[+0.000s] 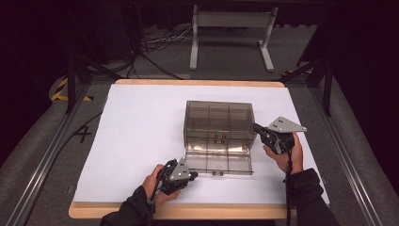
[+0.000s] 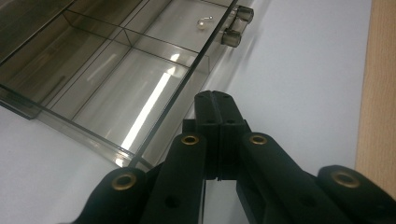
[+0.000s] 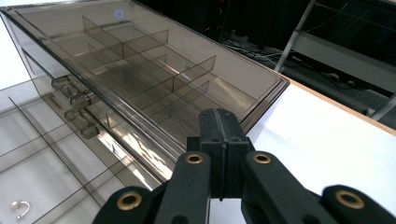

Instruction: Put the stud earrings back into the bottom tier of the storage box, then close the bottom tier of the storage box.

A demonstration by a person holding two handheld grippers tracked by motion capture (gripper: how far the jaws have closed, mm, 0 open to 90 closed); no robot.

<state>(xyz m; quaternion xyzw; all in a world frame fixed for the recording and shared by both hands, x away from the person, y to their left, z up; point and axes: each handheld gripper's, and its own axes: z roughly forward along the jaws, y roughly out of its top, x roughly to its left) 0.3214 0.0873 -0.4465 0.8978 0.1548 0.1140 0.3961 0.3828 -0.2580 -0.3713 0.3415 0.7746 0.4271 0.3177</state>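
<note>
A smoky clear drawer box [image 1: 219,123] sits mid-desk [image 1: 136,117], its bottom drawer [image 1: 217,162] pulled out. Left tongs [image 1: 192,175] rest closed at the drawer's corner; right tongs [image 1: 257,128] rest closed against the box's side.

Dim room, grey carpet floor [image 1: 28,155], white metal table frame [image 1: 230,33] behind (floor cables [image 1: 160,42] beside it).

White paper sheet [image 1: 136,141], wooden tabletop [image 1: 197,83], metal stand [image 1: 230,21]

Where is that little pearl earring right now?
The pearl earring lies in the pulled-out bottom drawer of the smoky plastic box, in the middle front compartment just behind the drawer's knobs.
</note>
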